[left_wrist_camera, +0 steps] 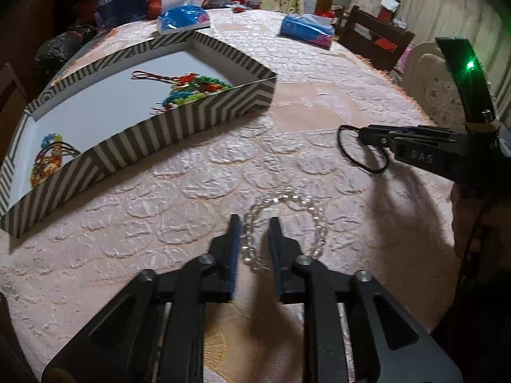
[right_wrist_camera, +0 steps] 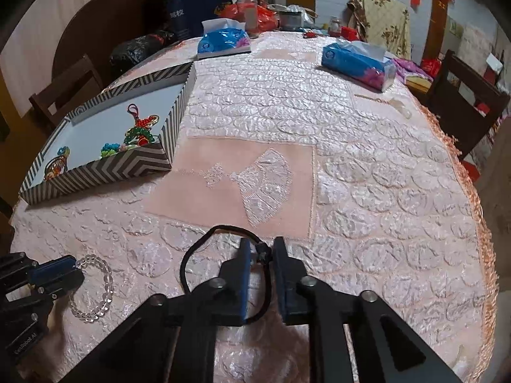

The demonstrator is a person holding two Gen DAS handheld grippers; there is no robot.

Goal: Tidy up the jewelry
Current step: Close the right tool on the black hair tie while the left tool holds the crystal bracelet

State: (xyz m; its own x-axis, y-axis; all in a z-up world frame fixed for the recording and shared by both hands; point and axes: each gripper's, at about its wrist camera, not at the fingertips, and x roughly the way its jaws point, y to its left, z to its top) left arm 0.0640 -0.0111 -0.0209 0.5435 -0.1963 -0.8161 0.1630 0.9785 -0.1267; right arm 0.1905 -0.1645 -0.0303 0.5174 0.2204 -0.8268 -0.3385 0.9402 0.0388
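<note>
Two items remain on the tablecloth (left_wrist_camera: 179, 223), one at each of your grippers. Left wrist view: your left gripper (left_wrist_camera: 252, 226) stands narrowly parted, and the near arc of the clear bead bracelet (left_wrist_camera: 284, 223) runs between its fingers without being pinched; the ring's far side lies ahead. The striped box (left_wrist_camera: 179, 124), already holding trinkets, sits ahead to the left, nearer this hand. Right wrist view: your right gripper (right_wrist_camera: 262, 250) is nearly closed around the black hair tie (right_wrist_camera: 223, 265), knot between the pads; contact appears likely.
</note>
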